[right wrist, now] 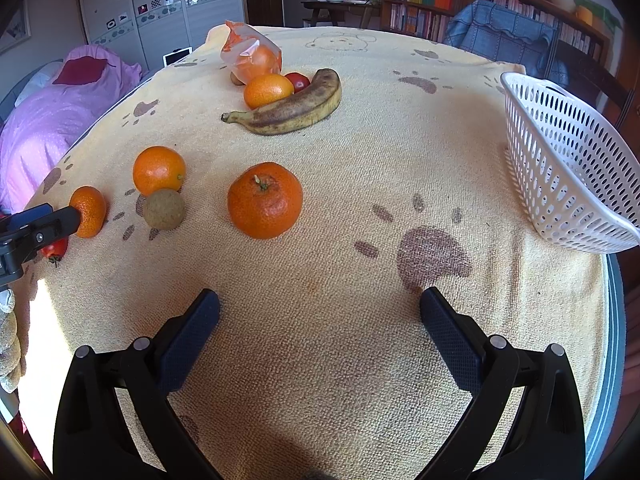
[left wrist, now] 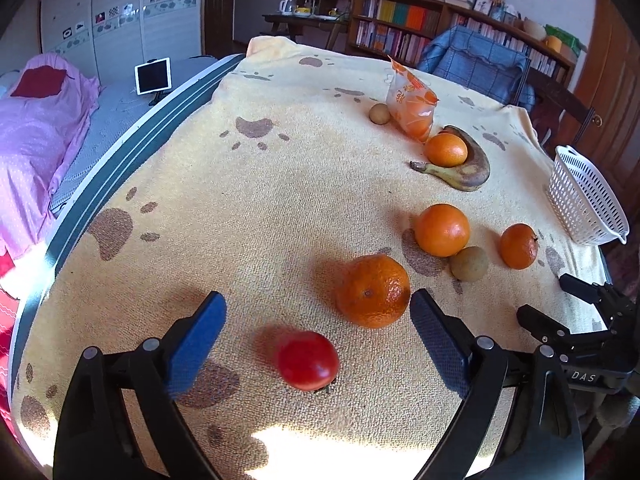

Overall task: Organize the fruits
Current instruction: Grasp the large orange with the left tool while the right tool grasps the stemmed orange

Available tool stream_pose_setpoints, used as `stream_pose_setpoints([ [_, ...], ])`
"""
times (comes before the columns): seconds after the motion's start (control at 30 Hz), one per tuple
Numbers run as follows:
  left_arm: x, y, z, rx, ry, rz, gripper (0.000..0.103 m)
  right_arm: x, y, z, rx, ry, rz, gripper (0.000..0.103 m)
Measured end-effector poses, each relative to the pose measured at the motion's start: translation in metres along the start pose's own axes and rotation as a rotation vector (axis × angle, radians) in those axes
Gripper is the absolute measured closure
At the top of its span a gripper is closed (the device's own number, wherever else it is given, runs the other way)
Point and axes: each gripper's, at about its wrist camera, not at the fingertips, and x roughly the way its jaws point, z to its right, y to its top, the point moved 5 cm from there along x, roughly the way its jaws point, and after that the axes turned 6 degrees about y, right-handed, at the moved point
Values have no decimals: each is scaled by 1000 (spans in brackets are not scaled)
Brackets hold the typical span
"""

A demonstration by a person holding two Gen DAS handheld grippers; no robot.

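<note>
Tomato (left wrist: pixel 307 360) loose between wide left gripper (left wrist: pixel 318 328) jaws, mandarin (left wrist: pixel 373 290) beside.

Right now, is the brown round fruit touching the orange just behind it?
Touching. In the right wrist view the brown round fruit sits against the lower edge of the orange, no cloth showing between them; the left wrist view agrees.

A table covered by a yellow paw-print cloth (right wrist: pixel 328 360) is lit by sunlight from the near left. Behind it are seen a filled bookshelf (left wrist: pixel 404 24), a chair draped in blue fabric (left wrist: pixel 476 60), a white wardrobe (left wrist: pixel 120 12), and a bed with pink bedding (left wrist: pixel 36 140).
</note>
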Motion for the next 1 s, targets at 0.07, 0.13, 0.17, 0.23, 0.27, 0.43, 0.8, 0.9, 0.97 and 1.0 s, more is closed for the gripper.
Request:
stream_pose_setpoints([
  [0.07, 0, -1, 3, 11, -2, -1, 14, 0, 0, 0, 0, 0, 0, 2],
  [0.13, -2, -1, 6, 28, -2, 8, 14, 0, 0, 0, 0, 0, 0, 2],
  [0.17, -2, 0, 7, 37, 0, 17, 16, 0, 0, -1, 0, 0, 0, 2],
  [0.23, 0, 4, 11, 54, 8, 27, 23, 0, 0, 0, 0, 0, 0, 2],
  [0.27, 2, 6, 12, 61, 9, 24, 26, 0, 0, 0, 0, 0, 1, 2],
  [0.43, 16, 5, 23, 83, -25, -21, 53, 0, 0, 0, 0, 0, 1, 2],
  [0.8, 7, 10, 4, -41, -102, 38, 63, 1, 1, -3, -6, -17, -1, 2],
  [0.9, 1, 14, -9, -86, -89, 49, 63, 1, 1, -3, -4, -20, -4, 2],
  [0.97, -3, 17, -19, -97, -66, 58, 63, 2, 1, -2, -3, -19, -6, 2],
  [1.0, -5, 18, -24, -102, -56, 65, 63, 2, 1, -2, -2, -18, -5, 2],
])
